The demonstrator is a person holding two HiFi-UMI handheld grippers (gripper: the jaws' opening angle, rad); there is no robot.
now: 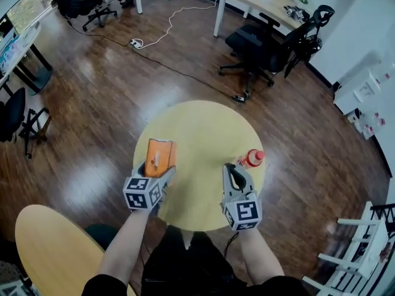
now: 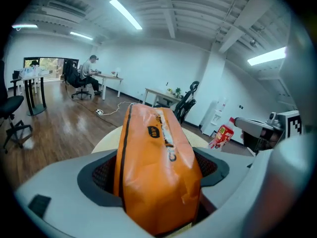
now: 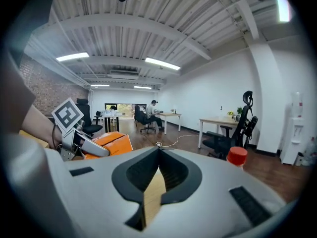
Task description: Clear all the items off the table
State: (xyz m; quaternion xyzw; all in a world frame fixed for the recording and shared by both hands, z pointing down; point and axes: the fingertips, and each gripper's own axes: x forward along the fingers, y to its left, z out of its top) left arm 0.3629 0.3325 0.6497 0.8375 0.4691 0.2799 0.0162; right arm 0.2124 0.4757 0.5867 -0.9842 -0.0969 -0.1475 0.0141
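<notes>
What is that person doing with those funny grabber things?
A person stands at a round yellow table with a grabber in each hand, clearing things off it. The left gripper has an orange bag squeezed between its jaws, near the table's front edge. The right gripper is empty, with its jaws shut. It is close to a red-capped bottle that stands on the table and has not been picked up yet.
</notes>
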